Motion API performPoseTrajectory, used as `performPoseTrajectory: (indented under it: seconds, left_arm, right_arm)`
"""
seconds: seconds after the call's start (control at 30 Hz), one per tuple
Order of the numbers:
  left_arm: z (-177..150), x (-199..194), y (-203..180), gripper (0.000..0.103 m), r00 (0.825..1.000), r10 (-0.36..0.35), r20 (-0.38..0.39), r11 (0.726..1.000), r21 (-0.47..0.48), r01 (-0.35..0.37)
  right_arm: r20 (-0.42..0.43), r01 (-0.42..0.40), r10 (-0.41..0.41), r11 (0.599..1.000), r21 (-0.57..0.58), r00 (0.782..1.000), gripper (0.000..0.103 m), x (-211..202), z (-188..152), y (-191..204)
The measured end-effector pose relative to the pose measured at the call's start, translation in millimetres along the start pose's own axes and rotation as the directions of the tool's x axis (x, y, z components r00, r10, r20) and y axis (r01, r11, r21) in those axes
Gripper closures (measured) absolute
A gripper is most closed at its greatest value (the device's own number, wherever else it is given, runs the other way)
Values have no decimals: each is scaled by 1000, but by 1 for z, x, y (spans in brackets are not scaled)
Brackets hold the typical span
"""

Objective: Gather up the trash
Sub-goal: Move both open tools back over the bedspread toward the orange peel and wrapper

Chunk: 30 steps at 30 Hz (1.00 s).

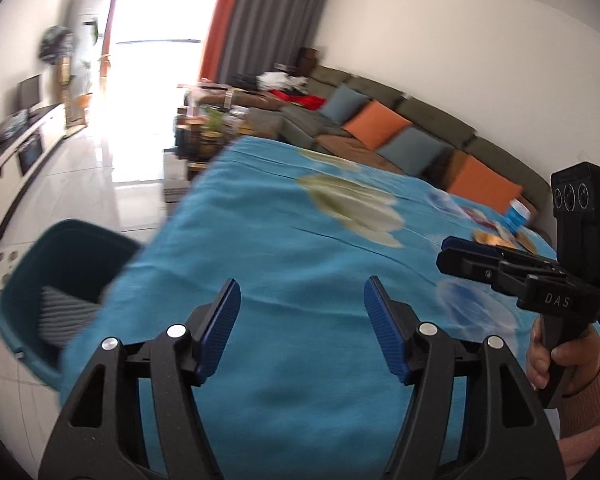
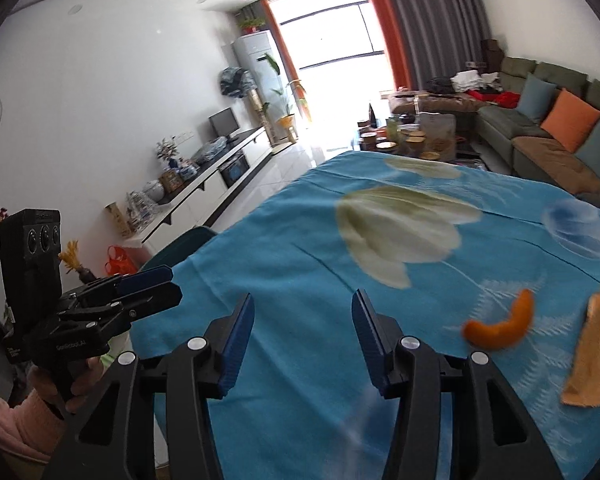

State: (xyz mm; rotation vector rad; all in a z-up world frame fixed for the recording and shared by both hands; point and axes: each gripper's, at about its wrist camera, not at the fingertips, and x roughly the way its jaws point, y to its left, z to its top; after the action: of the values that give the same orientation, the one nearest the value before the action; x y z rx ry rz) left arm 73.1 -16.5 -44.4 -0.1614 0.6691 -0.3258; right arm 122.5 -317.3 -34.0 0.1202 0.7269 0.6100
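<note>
**Two empty tools over the blue desk, trash lying to the right**

Two tools are in view, one per hand. The left tool has its blue pads spread with only cloth showing between them: released, grasping nothing. The right tool likewise stands parted and empty.

On the blue flowered cloth of the desk the right wrist view shows two pieces of trash. One is an orange curved peel, its long axis running from lower left up to the right, ends bent upward. Just beside it, at the right edge, lies one crumpled golden wrapper, long axis nearly along the frame's vertical. Both sit right of the right tool, apart from its pads.

One teal bin stands beside the desk's left edge in the left wrist view, blurred.
</note>
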Motion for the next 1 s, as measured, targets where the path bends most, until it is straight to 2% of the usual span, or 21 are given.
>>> performPoseTrajectory:
  seconds: [0.07, 0.17, 0.3, 0.43, 0.53, 0.63, 1.0]
  left_arm:
    - [3, 19, -23, 39, 997, -63, -38, 998, 26, 64]
    - [5, 45, -53, 40, 991, -108, -84, 991, 71, 114]
    - [4, 73, -87, 40, 980, -141, -138, 978, 132, 160]
    - [9, 92, -113, 40, 973, -148, -177, 969, 170, 178]
    - [14, 107, -129, 42, 968, -145, -204, 964, 190, 185]
    - [18, 118, -138, 44, 962, -143, -232, 962, 194, 190]
    - [23, 159, -161, 55, 942, -115, -316, 955, 226, 192]
  right_arm:
    - [25, 63, -63, 997, 35, 998, 55, -19, -7, -20]
    - [61, 139, -144, 987, 84, 988, 55, -47, -18, -51]
    - [108, 230, -248, 960, 157, 963, 54, -81, -24, -91]
    - [123, 283, -317, 931, 230, 940, 53, -98, -28, -123]
    - [116, 297, -336, 918, 264, 935, 52, -102, -33, -142]
    - [96, 292, -331, 912, 289, 939, 51, -99, -37, -158]
    - [54, 268, -298, 911, 312, 953, 52, -83, -40, -173]
